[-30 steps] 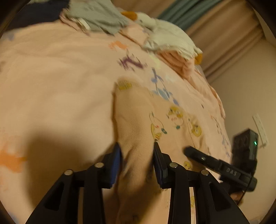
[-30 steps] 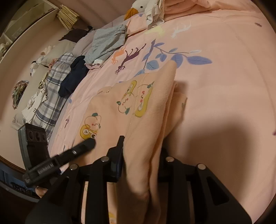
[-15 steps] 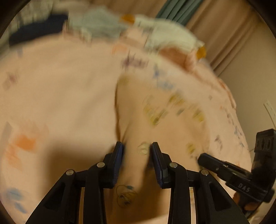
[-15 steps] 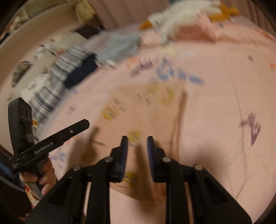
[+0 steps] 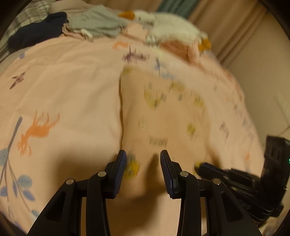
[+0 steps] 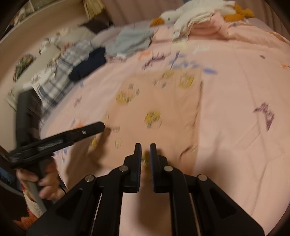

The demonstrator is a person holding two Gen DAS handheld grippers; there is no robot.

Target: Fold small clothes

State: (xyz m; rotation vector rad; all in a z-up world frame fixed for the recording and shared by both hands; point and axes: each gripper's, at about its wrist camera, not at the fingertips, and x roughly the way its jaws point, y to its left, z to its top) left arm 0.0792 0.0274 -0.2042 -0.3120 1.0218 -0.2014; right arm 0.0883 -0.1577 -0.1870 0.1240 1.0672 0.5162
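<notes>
A peach garment [image 5: 163, 116] with yellow cartoon prints lies spread flat on the pink bedspread [image 5: 63, 87]; it also shows in the right wrist view [image 6: 154, 101]. My left gripper [image 5: 142, 159] is open over the garment's near edge, with cloth between the fingers but not clamped. My right gripper [image 6: 145, 154] is nearly closed, a narrow gap between the pads, over the garment's near edge; whether it pinches cloth is unclear. Each gripper shows in the other's view: the right one [image 5: 235, 174] and the left one [image 6: 72, 134].
At the far side of the bed lie a grey garment [image 5: 97, 27], a dark navy garment [image 5: 36, 34], a plaid cloth [image 6: 59, 76], and a white duck plush [image 6: 195, 12] on folded pink cloth. A wall and curtains stand beyond.
The garment was held up, draped through both grippers; now it lies flat on the bed. My left gripper has opened wider. Both grippers have pulled back toward the near edge.
</notes>
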